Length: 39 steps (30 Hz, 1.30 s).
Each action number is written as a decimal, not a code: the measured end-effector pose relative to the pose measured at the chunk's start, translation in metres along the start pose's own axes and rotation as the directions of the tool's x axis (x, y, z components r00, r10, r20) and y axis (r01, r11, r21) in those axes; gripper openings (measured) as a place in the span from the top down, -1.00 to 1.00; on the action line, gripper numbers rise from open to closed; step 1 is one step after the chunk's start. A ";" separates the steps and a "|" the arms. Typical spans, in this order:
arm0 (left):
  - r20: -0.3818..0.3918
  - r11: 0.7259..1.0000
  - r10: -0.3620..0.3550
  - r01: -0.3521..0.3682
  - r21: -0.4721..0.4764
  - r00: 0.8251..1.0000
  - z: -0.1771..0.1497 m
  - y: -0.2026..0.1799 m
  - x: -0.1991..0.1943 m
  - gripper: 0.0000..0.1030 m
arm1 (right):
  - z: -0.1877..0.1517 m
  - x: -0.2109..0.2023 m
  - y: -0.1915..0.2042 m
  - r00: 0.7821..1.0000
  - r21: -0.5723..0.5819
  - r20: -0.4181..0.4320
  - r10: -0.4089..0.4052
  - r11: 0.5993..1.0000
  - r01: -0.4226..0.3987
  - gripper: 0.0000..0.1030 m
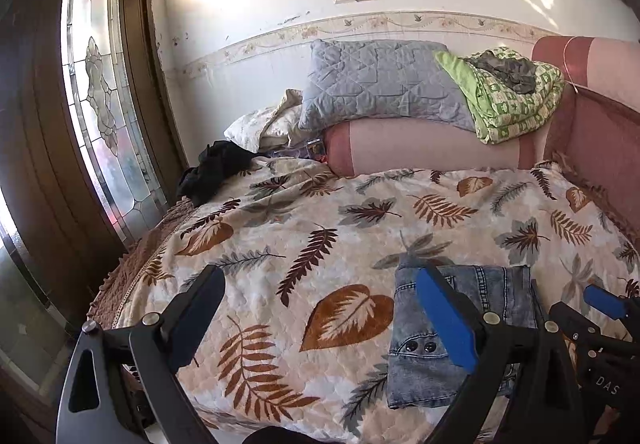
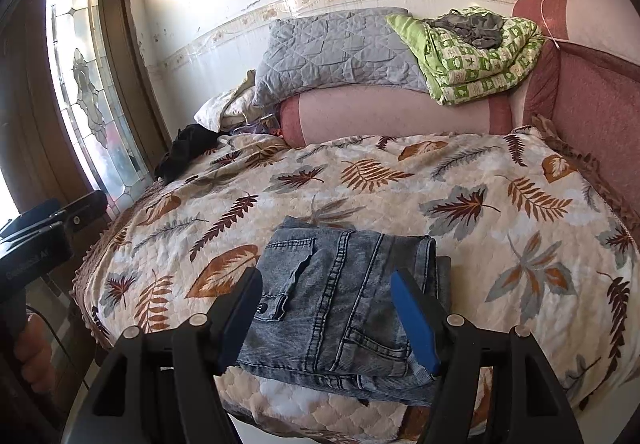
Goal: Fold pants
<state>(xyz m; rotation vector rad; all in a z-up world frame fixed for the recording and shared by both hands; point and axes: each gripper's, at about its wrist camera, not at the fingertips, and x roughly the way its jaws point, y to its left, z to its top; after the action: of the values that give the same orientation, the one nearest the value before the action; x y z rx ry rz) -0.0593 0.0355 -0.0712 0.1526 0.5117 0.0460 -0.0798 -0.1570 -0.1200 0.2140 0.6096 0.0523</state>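
A pair of grey-blue denim pants (image 2: 340, 304) lies folded into a compact rectangle near the front edge of the leaf-patterned bedspread (image 2: 460, 195). My right gripper (image 2: 328, 308) is open and empty, held just above the folded pants with a finger to either side. In the left wrist view the pants (image 1: 496, 296) lie to the right, partly behind my right finger. My left gripper (image 1: 320, 308) is open and empty over bare bedspread (image 1: 304, 219), left of the pants. The right gripper (image 1: 600, 304) shows at that view's right edge.
A pink bolster (image 2: 400, 111) lies at the back, with a grey quilted pillow (image 2: 332, 47) and a folded green blanket (image 2: 480, 51) on top. A black garment (image 2: 184, 151) lies at the bed's back left. A wooden door with a glass panel (image 1: 100, 103) stands left. A pink headboard (image 2: 592, 83) is right.
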 end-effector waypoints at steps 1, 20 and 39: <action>0.000 1.000 -0.002 0.002 0.000 1.000 0.000 0.000 0.000 -0.88 | 0.000 0.000 0.001 1.000 -0.001 0.000 -0.001 1.000 0.001 -0.37; -0.002 1.000 -0.014 0.014 0.005 1.000 0.000 -0.002 -0.002 -0.88 | -0.001 0.001 0.003 1.000 -0.008 -0.001 0.002 1.000 -0.002 -0.37; 0.013 1.000 -0.032 0.032 0.000 0.999 0.003 0.002 -0.009 -0.88 | 0.003 -0.002 0.009 1.000 -0.033 0.003 0.014 0.999 -0.014 -0.37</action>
<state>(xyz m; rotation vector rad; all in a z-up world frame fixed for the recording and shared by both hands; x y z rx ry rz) -0.0655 0.0366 -0.0644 0.1441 0.5012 0.0143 -0.0796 -0.1492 -0.1150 0.1864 0.6032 0.0756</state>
